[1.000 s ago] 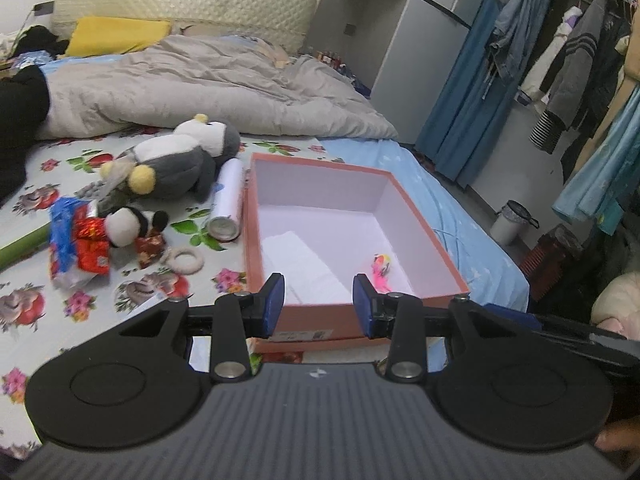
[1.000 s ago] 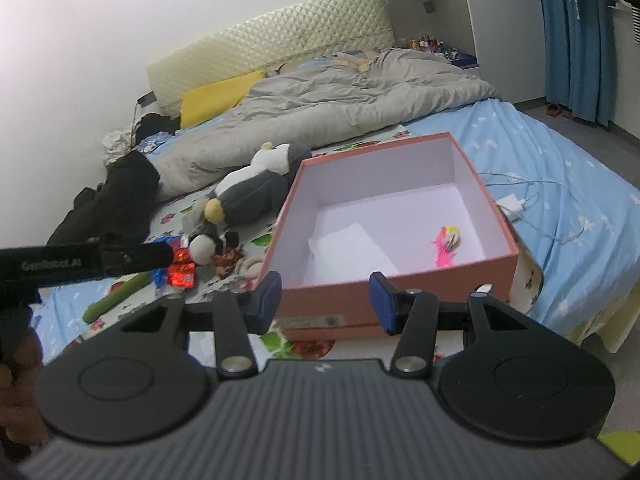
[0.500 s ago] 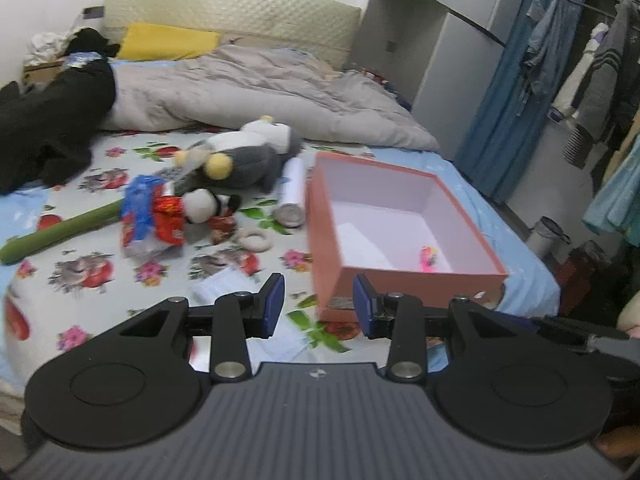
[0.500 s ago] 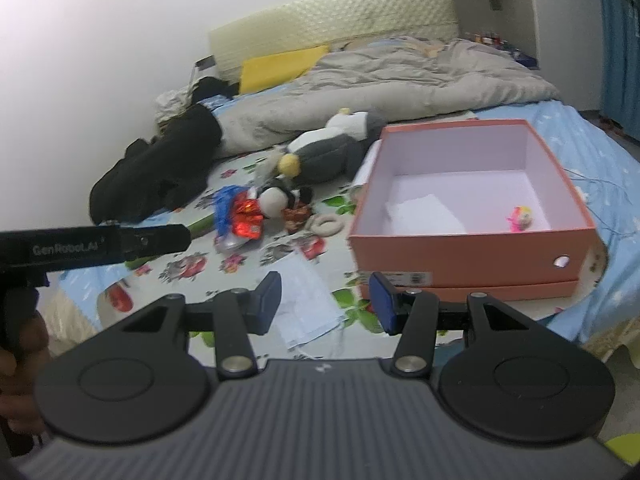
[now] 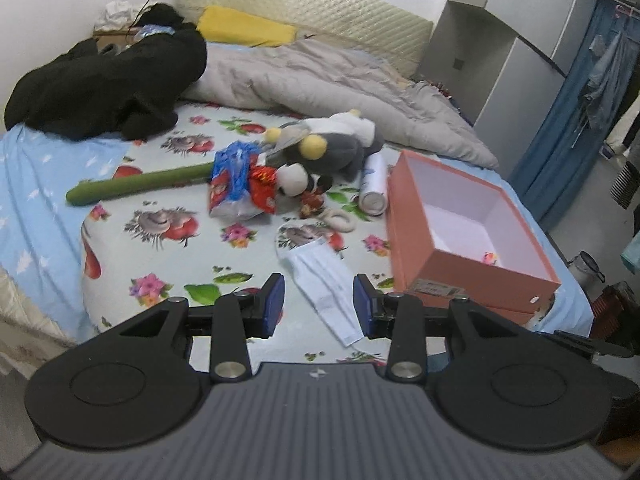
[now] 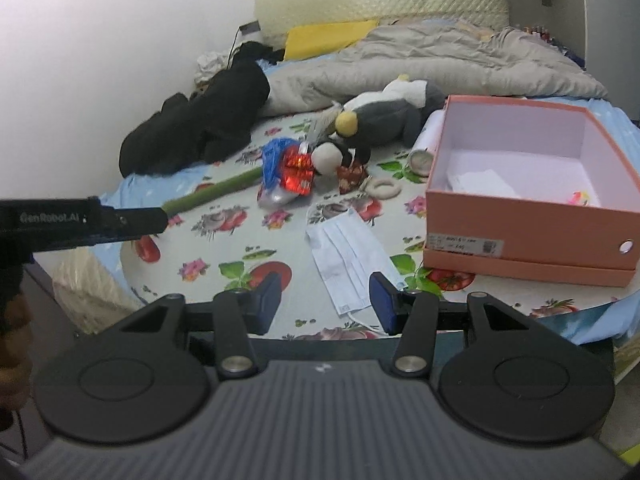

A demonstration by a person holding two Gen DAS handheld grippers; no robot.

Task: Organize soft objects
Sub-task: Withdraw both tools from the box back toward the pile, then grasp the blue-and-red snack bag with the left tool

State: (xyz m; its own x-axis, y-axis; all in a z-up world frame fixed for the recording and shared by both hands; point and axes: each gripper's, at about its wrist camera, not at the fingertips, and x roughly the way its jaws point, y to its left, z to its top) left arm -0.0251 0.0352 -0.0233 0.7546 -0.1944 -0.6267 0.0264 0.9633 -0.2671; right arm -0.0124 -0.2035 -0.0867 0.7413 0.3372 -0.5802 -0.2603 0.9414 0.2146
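A bed with a flower-patterned sheet (image 5: 160, 236) and a quilted cream headboard (image 5: 320, 12). A rumpled grey duvet (image 5: 320, 80) lies across it, with a yellow pillow (image 5: 244, 28) by the headboard. Blue curtains (image 5: 560, 140) hang at the right beside a grey wardrobe (image 5: 508, 76).

"GenRobot.AI" on left claw (image 6: 84, 220) arm; label (image 6: 464, 246) on orange box (image 6: 520, 224), print too small

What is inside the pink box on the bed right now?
The pink box holds a white folded sheet and a small pink-and-yellow item on its pale floor. Its near wall hides the front strip of the floor in both views.
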